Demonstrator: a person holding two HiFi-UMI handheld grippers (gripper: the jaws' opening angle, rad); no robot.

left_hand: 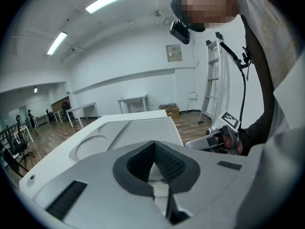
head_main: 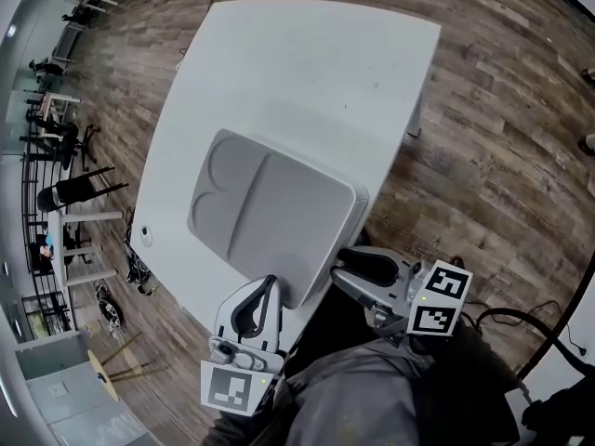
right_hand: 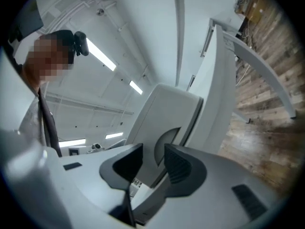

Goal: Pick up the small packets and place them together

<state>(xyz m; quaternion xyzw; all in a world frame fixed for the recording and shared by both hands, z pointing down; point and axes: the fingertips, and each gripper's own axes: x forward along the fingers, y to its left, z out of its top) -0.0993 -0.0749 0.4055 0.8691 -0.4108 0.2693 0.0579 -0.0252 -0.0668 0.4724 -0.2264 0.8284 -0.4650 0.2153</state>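
Just beside the tray (head_main: 279, 214) — left gripper (left_hand: 153, 147) closed, right gripper (right_hand: 153, 154) partly open, both empty.

Grey tray (head_main: 279, 221) on white table (head_main: 307, 63); wood floor (head_main: 502, 137); chairs (head_main: 70, 191), perhaps, far left.

You have nothing legible to read off here. The framed notice (left_hand: 174, 53) on the far wall in the left gripper view carries print too small to make out. The right cube (head_main: 439, 301) and the left cube (head_main: 232, 386) show only black-and-white square marker patterns, with no letters or digits. A small printed sticker (right_hand: 137, 182) sits low inside the right tool (right_hand: 152, 152), and its print is too fine to read.
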